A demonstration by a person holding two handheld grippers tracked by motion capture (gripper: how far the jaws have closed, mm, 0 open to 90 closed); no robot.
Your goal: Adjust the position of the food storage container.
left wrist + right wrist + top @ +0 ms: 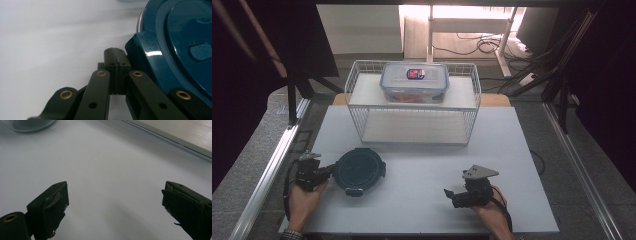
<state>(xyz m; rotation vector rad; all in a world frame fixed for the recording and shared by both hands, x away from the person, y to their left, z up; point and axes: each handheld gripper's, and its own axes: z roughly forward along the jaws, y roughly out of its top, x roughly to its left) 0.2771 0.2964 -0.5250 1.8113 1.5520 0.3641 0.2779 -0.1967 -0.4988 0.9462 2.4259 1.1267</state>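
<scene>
Already the left gripper (115, 53), jaws together and empty, sits just beside the round lid (359, 170); nudging could slide it. Right gripper (115, 202) rests apart, near the lid.

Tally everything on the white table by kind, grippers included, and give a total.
Round dark teal lidded container: 1
Clear rectangular lidded box, on top of the rack: 1
White wire rack: 1
Handheld grippers: 2, left gripper shut beside the round container, right gripper open
Total: 5
</scene>
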